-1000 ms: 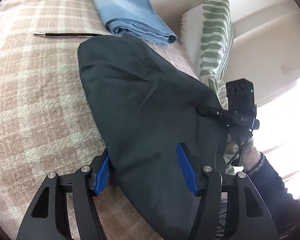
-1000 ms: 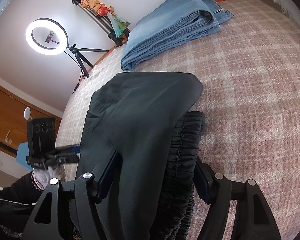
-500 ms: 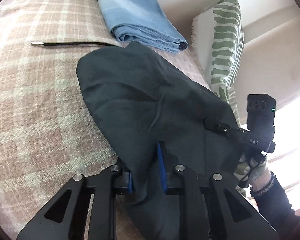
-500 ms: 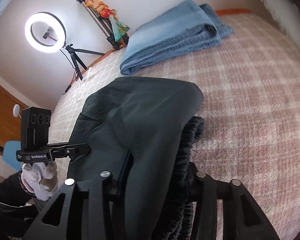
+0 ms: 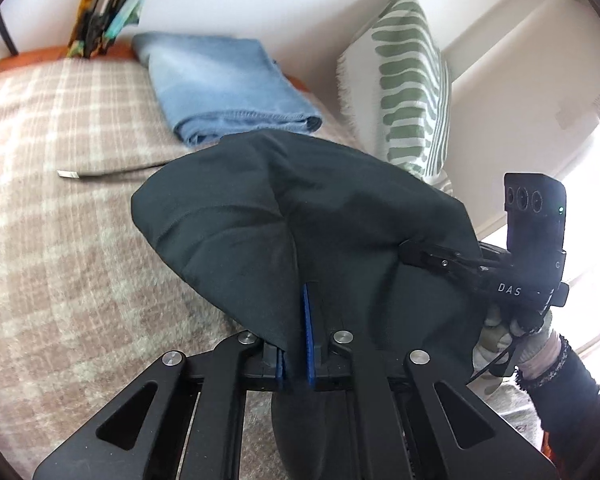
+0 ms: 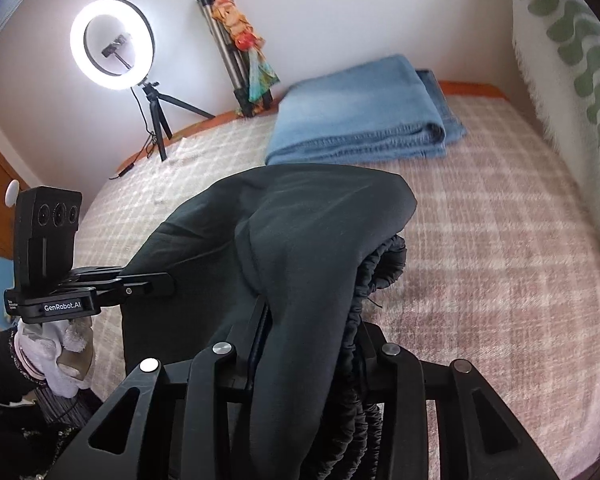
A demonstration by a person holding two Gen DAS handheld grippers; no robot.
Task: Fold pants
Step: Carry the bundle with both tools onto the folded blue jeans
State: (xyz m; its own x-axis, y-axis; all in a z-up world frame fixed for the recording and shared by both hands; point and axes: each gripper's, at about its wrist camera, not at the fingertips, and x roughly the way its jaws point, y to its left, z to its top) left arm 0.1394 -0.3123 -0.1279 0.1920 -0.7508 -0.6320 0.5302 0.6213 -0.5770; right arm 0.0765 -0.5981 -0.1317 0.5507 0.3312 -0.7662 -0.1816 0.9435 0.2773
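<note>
While clamped shut, both tongs [image 5: 296,344] [image 6: 300,344] on pants [image 5: 308,208].

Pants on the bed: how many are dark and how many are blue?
Dark pants: 1, pinched by the left gripper and the right gripper
Blue pants: 1, folded on the bed
Total: 2
</note>
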